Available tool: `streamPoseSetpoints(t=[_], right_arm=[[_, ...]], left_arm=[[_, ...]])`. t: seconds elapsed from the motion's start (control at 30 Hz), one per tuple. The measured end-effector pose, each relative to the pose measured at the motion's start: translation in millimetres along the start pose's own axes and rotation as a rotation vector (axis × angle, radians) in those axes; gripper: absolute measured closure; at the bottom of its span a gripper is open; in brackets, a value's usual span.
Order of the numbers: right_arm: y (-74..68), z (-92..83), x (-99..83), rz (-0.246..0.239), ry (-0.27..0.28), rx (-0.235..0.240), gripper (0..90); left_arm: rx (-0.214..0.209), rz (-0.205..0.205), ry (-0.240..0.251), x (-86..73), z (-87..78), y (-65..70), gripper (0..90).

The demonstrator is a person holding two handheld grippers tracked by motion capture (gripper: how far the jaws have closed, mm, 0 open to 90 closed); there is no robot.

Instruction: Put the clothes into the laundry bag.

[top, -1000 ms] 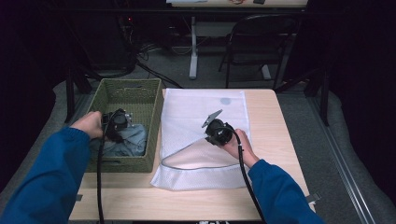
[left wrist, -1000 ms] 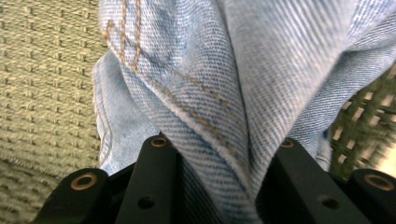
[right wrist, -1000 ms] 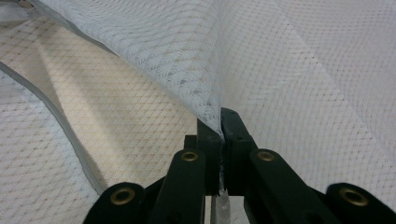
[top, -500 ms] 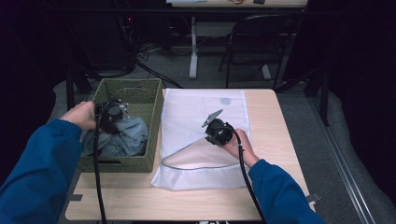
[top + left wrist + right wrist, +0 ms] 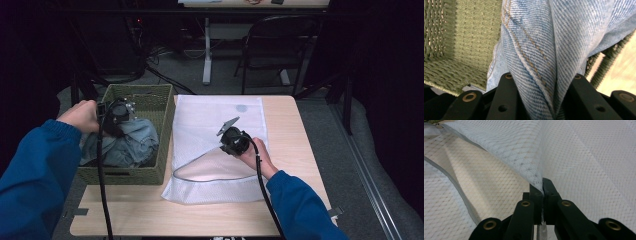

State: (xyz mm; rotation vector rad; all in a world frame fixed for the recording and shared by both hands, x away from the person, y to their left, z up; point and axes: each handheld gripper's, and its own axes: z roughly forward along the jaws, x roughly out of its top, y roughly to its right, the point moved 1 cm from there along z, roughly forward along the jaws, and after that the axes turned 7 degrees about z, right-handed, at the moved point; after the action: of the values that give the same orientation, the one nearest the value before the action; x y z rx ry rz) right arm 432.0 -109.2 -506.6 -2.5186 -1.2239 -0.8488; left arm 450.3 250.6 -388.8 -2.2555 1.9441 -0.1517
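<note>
Left hand-held gripper point(image 5: 119, 116): clamped on a thick fold of the denim garment point(image 5: 125, 145), seen above the basket at the 9 o'clock side of the bench point(image 5: 150, 215).
Denim garment: light blue, bunched; its lower part lies in the basket, its upper fold pinched between the black jaws in the left gripper view point(image 5: 541, 50).
Basket point(image 5: 162, 135): green, woven, at the bench's 9 o'clock edge, just beside the mesh bag.
Right hand-held gripper point(image 5: 231, 136): jaws closed on a raised ridge of the mesh bag's upper layer.
Mesh bag point(image 5: 215, 112): white netting with a grey-edged opening, spread across the bench's centre, its mouth gaping toward 7 o'clock.
</note>
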Motion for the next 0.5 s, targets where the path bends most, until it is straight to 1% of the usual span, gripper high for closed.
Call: streamPoseSetpoints(t=[0.03, 0.07, 0.1, 0.2, 0.23, 0.27, 0.3, 0.37, 0.4, 0.43, 0.47, 0.5], right_arm=[[-0.1, -0.1, -0.1, 0.002, -0.002, 0.000, 88.3], [-1.0, -0.4, -0.4, 0.015, -0.005, -0.002, 88.2], [0.0, -0.2, -0.1, 0.001, -0.001, 0.000, 88.3], [0.2, -0.5, -0.1, 0.002, 0.001, -0.001, 88.3], [0.3, -0.5, -0.1, 0.002, 0.001, -0.002, 88.3], [0.5, -0.6, -0.1, 0.003, 0.001, -0.001, 88.3], [0.6, -0.6, 0.0, 0.001, 0.002, -0.003, 88.2], [0.5, -0.8, 0.0, 0.005, 0.001, -0.005, 88.3], [0.6, -0.8, 0.1, 0.003, 0.002, -0.006, 88.3], [0.7, -0.8, 0.2, 0.003, 0.002, -0.005, 88.3], [0.6, -0.7, 0.3, 0.001, 0.002, -0.004, 88.3], [-0.5, -1.1, 0.1, 0.015, -0.002, -0.006, 88.3]], left_arm=[[-0.001, -0.006, 0.001, -0.1, -2.2, -0.2, 73.9], [0.000, -0.014, 0.001, -0.4, -4.9, 0.2, 73.9], [-0.001, -0.022, 0.000, -0.7, -7.7, 0.0, 74.0], [0.005, -0.049, 0.004, -1.8, -15.2, 0.6, 73.9], [0.005, -0.049, 0.004, -1.8, -15.2, 0.6, 73.9], [0.007, -0.062, 0.005, -1.0, -21.0, 2.4, 73.9], [0.015, -0.063, 0.006, 0.0, -24.2, 3.3, 74.0], [-0.002, -0.074, 0.005, 2.2, -29.2, 5.0, 73.8], [-0.007, -0.089, 0.000, 3.6, -31.4, 5.2, 73.9], [-0.015, -0.085, -0.008, 4.8, -33.6, 6.1, 73.8], [-0.009, -0.086, -0.013, 6.0, -35.8, 6.4, 73.8], [-0.009, -0.100, -0.020, 7.3, -38.0, 7.0, 73.8]])
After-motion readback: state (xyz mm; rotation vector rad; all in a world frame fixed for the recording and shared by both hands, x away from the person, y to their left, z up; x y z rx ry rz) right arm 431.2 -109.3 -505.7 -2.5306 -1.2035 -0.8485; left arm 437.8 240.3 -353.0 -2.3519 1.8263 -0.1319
